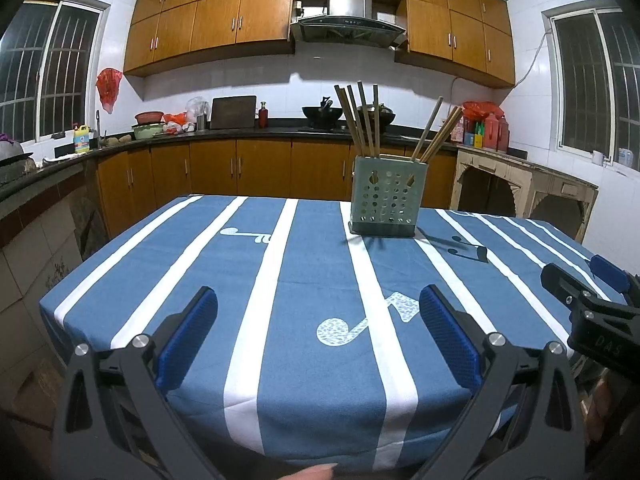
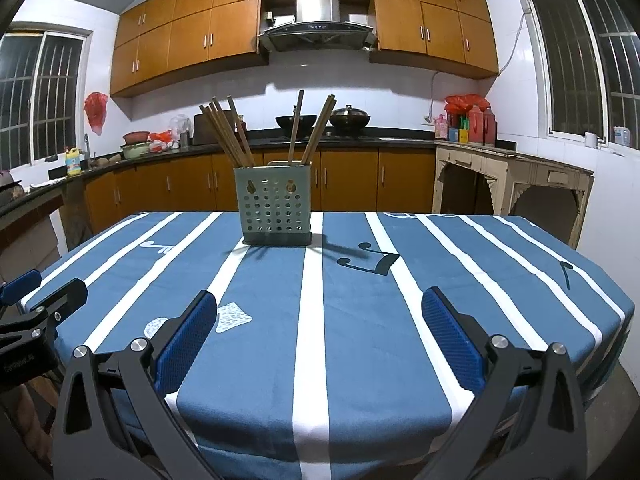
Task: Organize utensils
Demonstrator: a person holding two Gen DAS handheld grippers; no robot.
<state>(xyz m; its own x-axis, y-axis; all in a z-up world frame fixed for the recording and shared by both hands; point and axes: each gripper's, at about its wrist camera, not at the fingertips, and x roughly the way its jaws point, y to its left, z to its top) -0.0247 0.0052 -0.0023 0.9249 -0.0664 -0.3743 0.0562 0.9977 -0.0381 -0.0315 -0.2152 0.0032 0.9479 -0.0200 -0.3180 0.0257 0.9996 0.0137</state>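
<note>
The striped tablecloth [image 2: 320, 320] lies bare across the lower and middle of the right wrist frame, leaving open passage from the near edge toward the centre. The only obstacle on it is the perforated utensil holder [image 2: 275, 204] at centre, upper middle of frame, with chopsticks [image 2: 232, 136] fanning upward and outward above its rim. At the lower left edge, the left gripper [image 2: 44, 292] crowds that side.

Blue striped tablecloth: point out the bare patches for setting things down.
Free: the blue striped tablecloth between the open right gripper and the green perforated chopstick holder, plus both sides of the holder. Crowded only at the holder, where wooden chopsticks fan out.
</note>
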